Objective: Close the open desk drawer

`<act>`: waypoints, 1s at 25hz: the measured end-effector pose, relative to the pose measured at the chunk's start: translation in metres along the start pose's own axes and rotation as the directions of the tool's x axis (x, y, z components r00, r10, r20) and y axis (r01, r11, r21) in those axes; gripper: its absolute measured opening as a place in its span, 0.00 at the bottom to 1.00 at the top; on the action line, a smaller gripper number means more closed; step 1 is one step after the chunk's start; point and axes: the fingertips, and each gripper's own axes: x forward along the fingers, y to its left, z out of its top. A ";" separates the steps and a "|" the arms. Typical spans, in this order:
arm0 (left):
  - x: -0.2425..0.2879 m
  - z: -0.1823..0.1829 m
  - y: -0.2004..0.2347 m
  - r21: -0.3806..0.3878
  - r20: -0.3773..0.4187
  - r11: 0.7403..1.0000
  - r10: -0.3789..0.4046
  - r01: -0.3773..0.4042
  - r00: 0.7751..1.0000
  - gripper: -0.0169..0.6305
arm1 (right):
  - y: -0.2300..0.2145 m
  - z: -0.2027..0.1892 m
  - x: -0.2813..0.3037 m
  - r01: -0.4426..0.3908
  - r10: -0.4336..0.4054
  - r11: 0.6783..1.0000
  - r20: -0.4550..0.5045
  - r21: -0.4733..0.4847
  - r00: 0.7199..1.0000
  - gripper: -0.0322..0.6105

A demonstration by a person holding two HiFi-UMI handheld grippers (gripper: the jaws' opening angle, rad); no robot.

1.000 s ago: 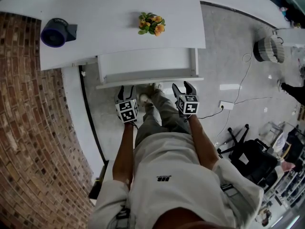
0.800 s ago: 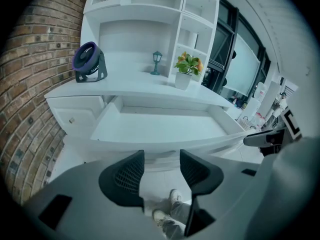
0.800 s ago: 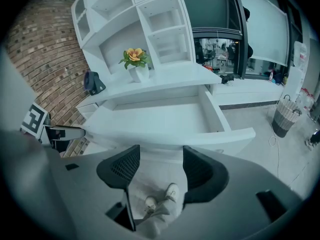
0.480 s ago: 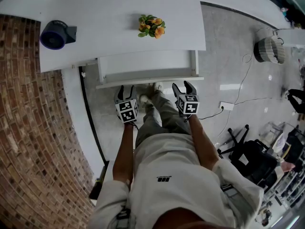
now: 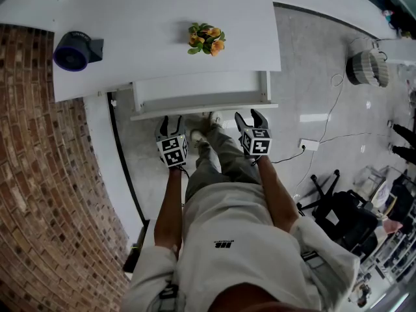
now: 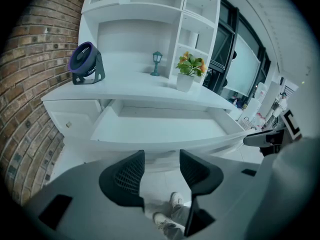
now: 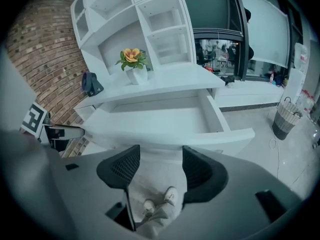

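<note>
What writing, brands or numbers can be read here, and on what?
Nothing reads clearly.
The shirt logo: a small dark mark, too small to read.
On the left tongs and right tongs: black-and-white square patterns, no letters.
On the fan and desk: no print visible.

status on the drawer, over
Left gripper and right gripper open, empty, just short of the front panel. Desk drawer open, looks empty. Nothing seen blocking it.
</note>
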 end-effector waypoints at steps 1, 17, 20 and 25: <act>0.001 0.001 0.000 0.001 0.001 1.000 0.000 0.000 1.000 0.39 | 0.000 0.001 0.001 0.000 0.000 1.000 0.001 0.000 1.000 0.46; 0.016 0.021 0.003 0.023 0.014 1.000 0.002 -0.002 1.000 0.38 | -0.005 0.021 0.015 0.014 -0.014 1.000 0.018 -0.022 1.000 0.46; 0.018 0.024 0.004 0.031 0.015 1.000 0.000 0.000 1.000 0.38 | -0.005 0.025 0.017 0.017 -0.016 1.000 0.024 -0.021 1.000 0.46; 0.023 0.030 0.005 0.034 0.020 0.999 -0.002 0.001 1.000 0.38 | -0.007 0.031 0.022 0.020 -0.019 0.999 0.032 -0.027 0.999 0.46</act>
